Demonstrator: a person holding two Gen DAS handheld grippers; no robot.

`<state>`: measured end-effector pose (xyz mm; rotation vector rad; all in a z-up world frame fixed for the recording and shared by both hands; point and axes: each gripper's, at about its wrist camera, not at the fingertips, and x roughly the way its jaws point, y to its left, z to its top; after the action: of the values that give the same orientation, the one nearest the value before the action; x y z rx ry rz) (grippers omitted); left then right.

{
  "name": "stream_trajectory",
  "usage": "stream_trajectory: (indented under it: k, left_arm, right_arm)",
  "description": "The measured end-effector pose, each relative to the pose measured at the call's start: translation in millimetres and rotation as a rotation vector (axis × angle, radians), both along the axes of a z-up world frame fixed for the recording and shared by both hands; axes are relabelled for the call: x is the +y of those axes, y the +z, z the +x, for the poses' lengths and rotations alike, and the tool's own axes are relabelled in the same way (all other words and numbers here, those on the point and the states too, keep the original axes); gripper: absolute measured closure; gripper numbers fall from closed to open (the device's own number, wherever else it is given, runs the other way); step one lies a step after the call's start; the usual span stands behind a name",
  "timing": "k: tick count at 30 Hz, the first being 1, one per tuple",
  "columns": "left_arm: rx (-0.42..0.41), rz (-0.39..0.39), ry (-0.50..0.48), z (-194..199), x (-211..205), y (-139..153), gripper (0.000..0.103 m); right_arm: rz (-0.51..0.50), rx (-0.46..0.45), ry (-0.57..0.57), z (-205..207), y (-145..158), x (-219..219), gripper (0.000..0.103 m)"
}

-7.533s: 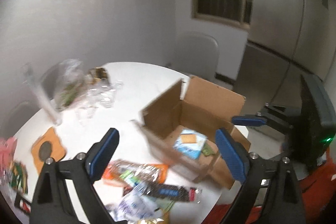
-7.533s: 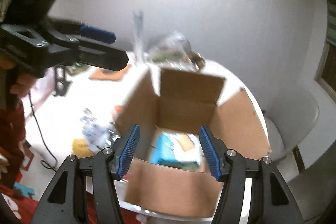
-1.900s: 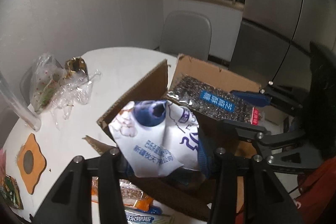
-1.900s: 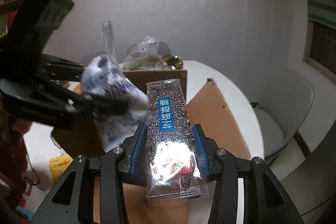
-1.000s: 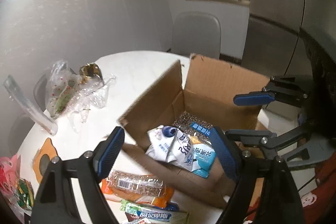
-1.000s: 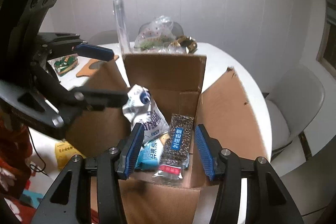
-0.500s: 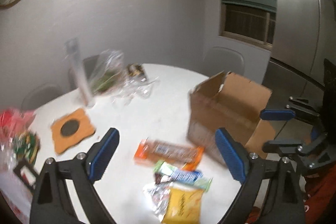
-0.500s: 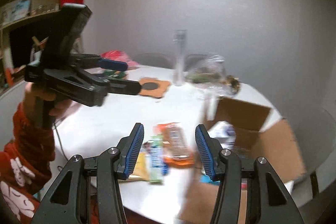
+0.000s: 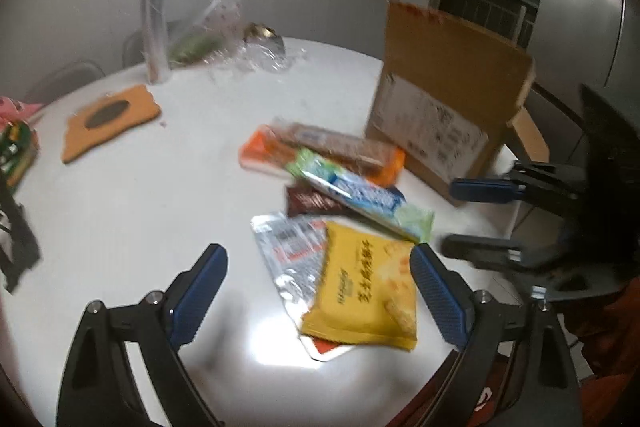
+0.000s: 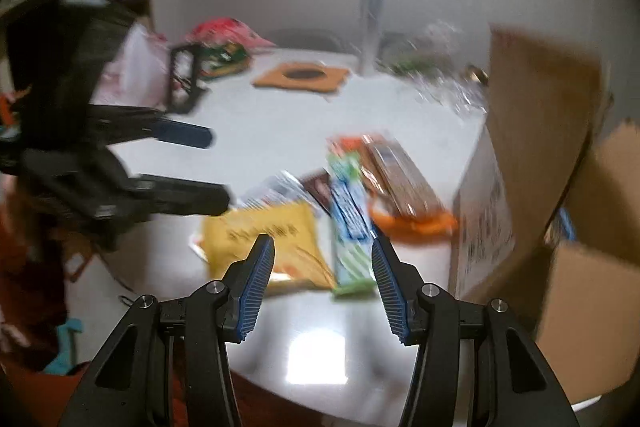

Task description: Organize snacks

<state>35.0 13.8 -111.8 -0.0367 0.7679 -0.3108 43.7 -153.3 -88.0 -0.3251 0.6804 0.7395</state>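
Both grippers have swung from the box (image 9: 448,115) to the snacks (image 9: 344,211) at frame centre on the white bench (image 9: 132,211); left gripper (image 9: 316,291) and right gripper (image 10: 322,283) hover, jaws apart and empty. Next pickup likely calls for closing on the crinkly yellow bag (image 9: 368,291) or long green-blue pack (image 10: 350,227); the glossy film may slip.

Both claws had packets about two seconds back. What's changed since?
Both let go: the white-and-blue pouch and dark seed packet went into the brown cardboard box. The left claw and right claw, now open and empty, swung back over the yellow snack bag. The remaining pile hasn't moved.
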Motion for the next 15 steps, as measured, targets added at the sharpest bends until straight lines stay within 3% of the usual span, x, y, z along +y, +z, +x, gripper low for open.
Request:
stream_trajectory:
  k: [4, 7, 9, 13, 15]
  left_arm:
    - [-0.007, 0.029, -0.053, -5, -20, -12, 0.012]
    - [-0.018, 0.097, -0.078, -9, -38, -17, 0.012]
    - [-0.012, 0.092, -0.096, -9, -41, -18, 0.013]
    - [-0.002, 0.087, -0.122, -8, -44, -22, 0.020]
    - [0.008, 0.095, -0.131, -9, -46, -24, 0.030]
  right_arm:
    - [-0.044, -0.036, -0.028, 4, -28, -1, 0.057]
    - [-0.067, -0.098, -0.038, 1, -31, 2, 0.057]
    - [-0.076, -0.113, -0.049, 3, -32, 3, 0.057]
    - [-0.065, -0.099, -0.052, 5, -29, -1, 0.063]
    - [-0.060, -0.091, -0.047, 6, -28, -3, 0.063]
